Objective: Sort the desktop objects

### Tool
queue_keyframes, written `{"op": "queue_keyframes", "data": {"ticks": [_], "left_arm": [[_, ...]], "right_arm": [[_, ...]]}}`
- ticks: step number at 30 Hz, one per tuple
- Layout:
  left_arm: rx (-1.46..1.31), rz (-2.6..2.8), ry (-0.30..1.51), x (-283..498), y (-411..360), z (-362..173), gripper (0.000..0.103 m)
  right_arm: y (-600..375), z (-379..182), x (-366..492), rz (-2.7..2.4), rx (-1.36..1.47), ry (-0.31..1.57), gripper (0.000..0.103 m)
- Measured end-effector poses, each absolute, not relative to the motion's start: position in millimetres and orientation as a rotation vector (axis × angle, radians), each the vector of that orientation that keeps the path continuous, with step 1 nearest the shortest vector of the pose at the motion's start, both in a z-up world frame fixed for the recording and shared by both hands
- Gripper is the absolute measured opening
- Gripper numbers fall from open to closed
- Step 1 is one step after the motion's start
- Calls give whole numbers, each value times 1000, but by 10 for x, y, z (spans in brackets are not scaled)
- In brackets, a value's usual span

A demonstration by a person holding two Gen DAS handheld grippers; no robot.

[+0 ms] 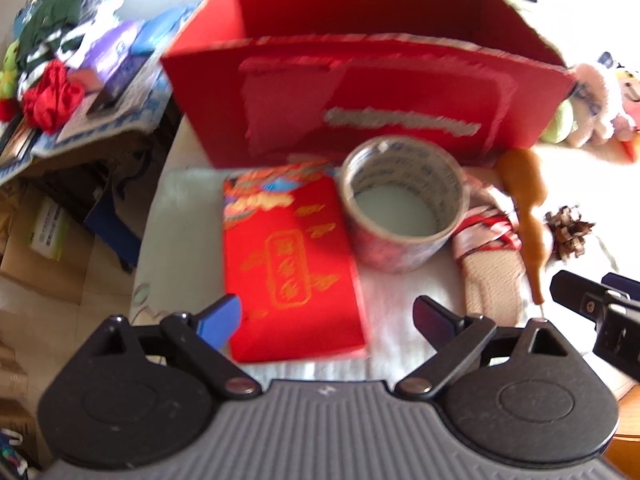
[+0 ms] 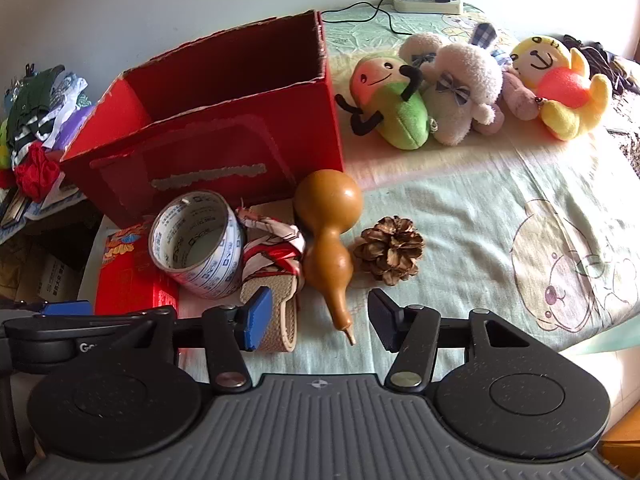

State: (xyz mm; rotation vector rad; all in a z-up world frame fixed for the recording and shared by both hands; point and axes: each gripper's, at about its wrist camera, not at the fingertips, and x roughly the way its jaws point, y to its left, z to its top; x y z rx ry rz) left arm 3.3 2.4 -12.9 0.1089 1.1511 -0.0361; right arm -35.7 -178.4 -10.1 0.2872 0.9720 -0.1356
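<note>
A row of small objects lies in front of an open red cardboard box [image 1: 360, 92] [image 2: 224, 128]: a red packet with gold print [image 1: 292, 264] [image 2: 132, 280], a tape roll [image 1: 404, 204] [image 2: 200, 240], a woven sandal with a red-white strap [image 1: 492, 264] [image 2: 272, 280], a brown gourd [image 1: 524, 208] [image 2: 328, 240] and a pine cone [image 1: 568, 232] [image 2: 390, 250]. My left gripper [image 1: 328, 320] is open, its fingers either side of the packet's near end. My right gripper [image 2: 320, 320] is open just short of the gourd's stem tip.
Several plush toys [image 2: 460, 88] lie behind on the cartoon-print sheet [image 2: 520, 220]. A power strip [image 2: 426, 2] with a charger sits at the back. Piled clothes and papers [image 1: 64, 60] crowd a shelf left of the box. Cardboard boxes [image 1: 40, 232] stand below left.
</note>
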Motion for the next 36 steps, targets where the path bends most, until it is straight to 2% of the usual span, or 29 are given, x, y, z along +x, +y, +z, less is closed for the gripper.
{"op": "queue_keyframes", "data": {"ticks": [6,13,18,25,36], "left_arm": [[66,-193,1004,17,-267,41,93],[-19,-413,952,68,-846,91,87],[1,-461,950,126,-1250,-4,87],[0,-477,1052,249,-1614,-338,76],[-25,-355,1111,390,-1820,-563,71]], "right_arm": [[-2248,-159,-320,-177,355,965,52],[-2777,-301,-152,-102,454,1001,45],[-3099,-424,34,23,567,1038,43],[-3305,-562,311,205,592,1118,42],[-3334,-783,546,380,608,1233,43]]}}
